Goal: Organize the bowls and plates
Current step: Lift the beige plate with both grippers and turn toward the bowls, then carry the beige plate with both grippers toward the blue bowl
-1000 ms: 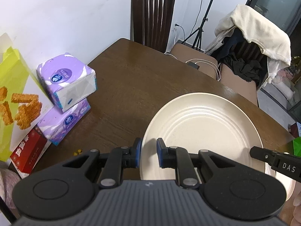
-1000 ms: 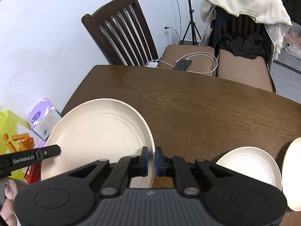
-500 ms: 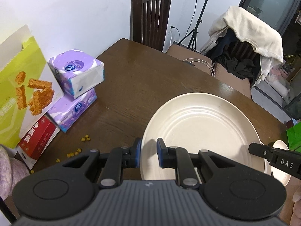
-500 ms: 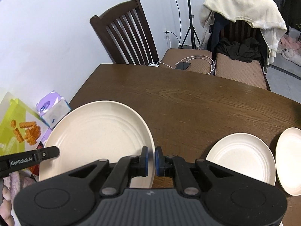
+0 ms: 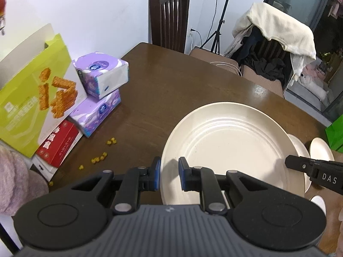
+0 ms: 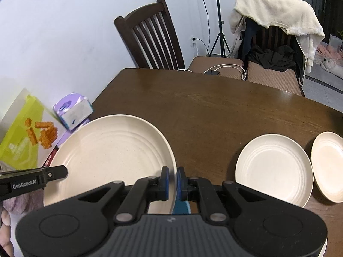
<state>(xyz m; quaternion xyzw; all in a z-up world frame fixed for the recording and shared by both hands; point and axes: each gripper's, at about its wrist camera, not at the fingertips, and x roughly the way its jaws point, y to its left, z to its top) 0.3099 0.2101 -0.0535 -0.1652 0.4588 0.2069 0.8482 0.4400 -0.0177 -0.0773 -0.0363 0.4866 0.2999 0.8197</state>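
A dark wooden tabletop (image 6: pixel 214 115) carries clutter along its left edge: two purple tissue packs (image 5: pixel 100 75) stacked one on the other, a lime-green snack box (image 5: pixel 32 98) leaning behind them, a red carton (image 5: pixel 57 143) lying flat, and small yellow crumbs (image 5: pixel 100 158) scattered on the wood. A dark slatted chair (image 6: pixel 150 36) stands at the far edge, and beside it a second chair draped with a cream garment (image 6: pixel 276 10).

A large cream plate (image 5: pixel 231 150) is held between both tools. The left gripper (image 5: pixel 169 176) points steeply downward, its blue pads (image 5: pixel 156 176) closed on the plate's left rim. The right gripper (image 6: pixel 172 184) slopes down likewise, its jaws clamped tight on the plate's right rim.

The right wrist view alone clearly shows two smaller cream plates (image 6: pixel 272 169) lying side by side near the tabletop's right edge, well apart from the large plate; in the left wrist view they only peek from behind it. The left wrist view alone shows the crumbs and the red carton.
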